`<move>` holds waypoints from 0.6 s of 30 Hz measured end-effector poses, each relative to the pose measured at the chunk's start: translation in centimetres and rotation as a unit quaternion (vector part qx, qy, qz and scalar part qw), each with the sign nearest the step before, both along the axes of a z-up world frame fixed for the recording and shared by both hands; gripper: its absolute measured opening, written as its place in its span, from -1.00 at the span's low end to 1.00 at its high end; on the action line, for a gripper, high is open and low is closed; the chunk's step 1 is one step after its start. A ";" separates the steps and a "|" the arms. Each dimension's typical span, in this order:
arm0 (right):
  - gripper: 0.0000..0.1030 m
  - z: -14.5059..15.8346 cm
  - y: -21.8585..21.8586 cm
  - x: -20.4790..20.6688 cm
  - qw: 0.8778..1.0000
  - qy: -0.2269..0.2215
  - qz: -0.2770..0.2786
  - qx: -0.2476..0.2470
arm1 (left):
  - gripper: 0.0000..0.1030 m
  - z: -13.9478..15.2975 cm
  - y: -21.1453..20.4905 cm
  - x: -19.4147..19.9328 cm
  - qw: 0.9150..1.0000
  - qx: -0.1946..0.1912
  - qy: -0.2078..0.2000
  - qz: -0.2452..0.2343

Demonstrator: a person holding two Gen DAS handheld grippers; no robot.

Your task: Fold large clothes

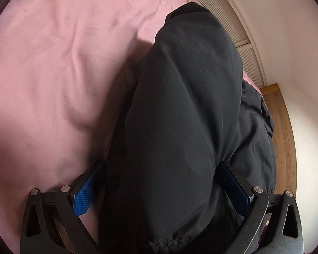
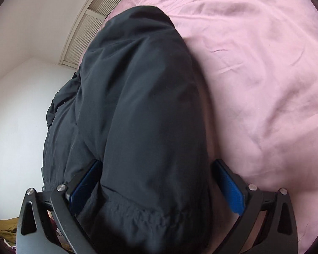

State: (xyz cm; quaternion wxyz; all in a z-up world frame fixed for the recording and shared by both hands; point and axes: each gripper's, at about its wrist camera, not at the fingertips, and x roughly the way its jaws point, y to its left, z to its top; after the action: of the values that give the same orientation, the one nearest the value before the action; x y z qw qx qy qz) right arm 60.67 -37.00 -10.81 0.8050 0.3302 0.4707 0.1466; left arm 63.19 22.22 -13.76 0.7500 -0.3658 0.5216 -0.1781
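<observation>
**Jacket sleeves between both sets of jaws, fold under way**

Jacket (image 1: 180,116), dark and puffy, lies on the pink bedspread (image 1: 53,74) along the side nearest the white wall (image 1: 286,31); the wooden floor (image 1: 282,116) shows past its edge. We read the two long padded parts as its sleeves, each with an elastic gathered cuff close to a camera.

Left gripper (image 1: 159,182): jaws stand fairly wide, with one sleeve bulging between the blue pads (image 1: 83,192). Fabric fills the gap and seems to touch both sides, yet we cannot tell if it is truly pinched or merely straddled.

Right gripper (image 2: 156,180): same picture, jaws spread around the other sleeve (image 2: 150,110), cuff seam bunched at the bottom of the view. Grip again uncertain.

Our judgement: we are at the sleeve step, early to middle of the fold, the body of the garment not yet flattened into a tidy shape.

Next move calls for a firm hold on both sleeves near the cuffs, then carrying them inward across the body together, keeping the slippery padding from sliding out or dragging the bedspread.
</observation>
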 end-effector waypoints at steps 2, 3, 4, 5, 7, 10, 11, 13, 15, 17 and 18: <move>1.00 -0.8 0.4 0.8 1.000 0.002 0.012 0.004 | 0.98 -0.9 -0.2 0.2 1.000 -0.020 -0.001 -0.008; 1.00 -1.2 0.6 1.1 1.000 0.001 0.021 0.017 | 0.98 -1.2 -0.2 0.3 0.999 -0.030 -0.002 -0.011; 1.00 -1.5 1.0 1.4 0.999 0.002 0.031 0.030 | 0.98 -1.5 -0.3 0.5 0.999 -0.037 -0.002 -0.013; 1.00 -1.7 1.6 1.7 0.999 0.002 0.041 0.036 | 0.98 -1.7 -0.3 0.5 0.999 -0.044 -0.003 -0.015; 1.00 -1.9 2.9 2.2 0.997 -0.003 0.065 0.047 | 0.98 -1.9 -0.8 0.7 0.998 -0.057 -0.006 -0.021; 1.00 -2.7 3.8 2.7 0.996 -0.002 0.077 0.050 | 0.98 -2.4 -1.7 0.8 0.998 -0.058 -0.005 -0.036; 1.00 -3.0 3.8 2.8 0.996 0.000 0.074 0.054 | 0.98 -2.5 -2.0 0.9 0.998 -0.059 -0.004 -0.036; 1.00 -3.3 3.9 2.7 0.996 0.001 0.066 0.060 | 0.98 -2.4 -2.4 0.9 0.998 -0.058 -0.005 -0.038; 1.00 -3.4 4.3 2.8 0.997 0.001 0.063 0.052 | 0.95 -2.2 -2.8 0.8 0.998 -0.052 -0.007 -0.034; 0.92 -3.4 4.6 2.8 0.997 -0.001 0.053 0.050 | 0.66 -2.0 -3.1 0.4 0.998 -0.060 -0.011 -0.025; 0.82 -3.3 4.7 2.7 0.997 -0.003 0.050 0.054 | 0.34 -1.9 -3.4 -0.1 0.997 -0.070 -0.014 -0.019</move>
State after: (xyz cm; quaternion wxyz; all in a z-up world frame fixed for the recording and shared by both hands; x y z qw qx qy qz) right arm 63.36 -32.26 -14.09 0.7788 0.3491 0.4757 0.2128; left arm 63.13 18.82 -15.68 0.7261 -0.4047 0.5045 -0.2334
